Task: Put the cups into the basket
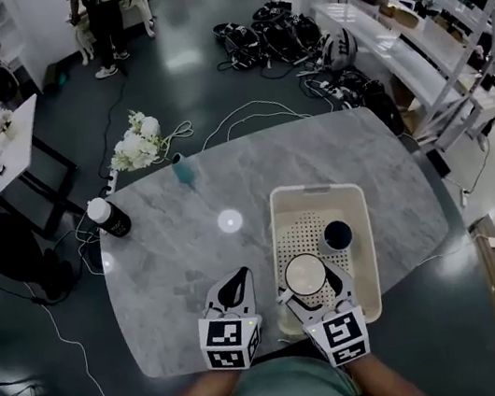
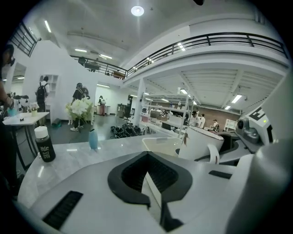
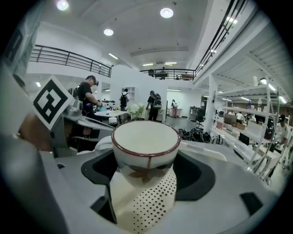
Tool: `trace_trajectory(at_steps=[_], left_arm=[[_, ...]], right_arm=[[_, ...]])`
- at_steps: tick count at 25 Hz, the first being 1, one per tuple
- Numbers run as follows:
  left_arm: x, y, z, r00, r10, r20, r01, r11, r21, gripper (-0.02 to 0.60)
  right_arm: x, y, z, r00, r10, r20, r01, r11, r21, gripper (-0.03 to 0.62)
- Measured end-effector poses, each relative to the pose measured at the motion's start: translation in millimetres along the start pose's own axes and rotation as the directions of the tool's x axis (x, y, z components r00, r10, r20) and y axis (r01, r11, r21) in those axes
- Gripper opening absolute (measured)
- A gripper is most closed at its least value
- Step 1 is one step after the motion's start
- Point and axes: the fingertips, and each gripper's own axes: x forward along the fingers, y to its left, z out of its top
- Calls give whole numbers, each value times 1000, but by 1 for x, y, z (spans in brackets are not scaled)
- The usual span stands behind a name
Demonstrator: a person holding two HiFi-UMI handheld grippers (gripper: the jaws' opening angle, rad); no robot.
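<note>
A cream basket [image 1: 313, 192] stands on the marble table [image 1: 172, 253], and a dark cup [image 1: 338, 235] sits inside it at the right. My right gripper [image 1: 310, 282] is shut on a white cup with a red rim [image 1: 305, 272], holding it upright over the basket's near end. In the right gripper view the white cup [image 3: 145, 144] hangs just above the basket's perforated floor [image 3: 146, 201], between the jaws of my right gripper [image 3: 145, 165]. My left gripper [image 1: 234, 287] rests low over the table left of the basket, jaws together and empty [image 2: 147, 179].
A dark bottle with a white cap [image 1: 107, 217] stands at the table's far left. A small blue object [image 1: 183, 170] is near the far edge, white flowers [image 1: 136, 144] just beyond. People, a white side table [image 1: 2, 150] and floor cables surround the table.
</note>
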Motion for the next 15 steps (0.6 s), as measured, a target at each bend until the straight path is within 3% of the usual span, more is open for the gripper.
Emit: trace_trajectory(at_steps=[15], left_arm=[[26, -15, -23, 993, 109, -55, -110, 994, -14, 8]], right_arm=[[23, -28, -60, 969, 221, -106, -231, 968, -92, 368]])
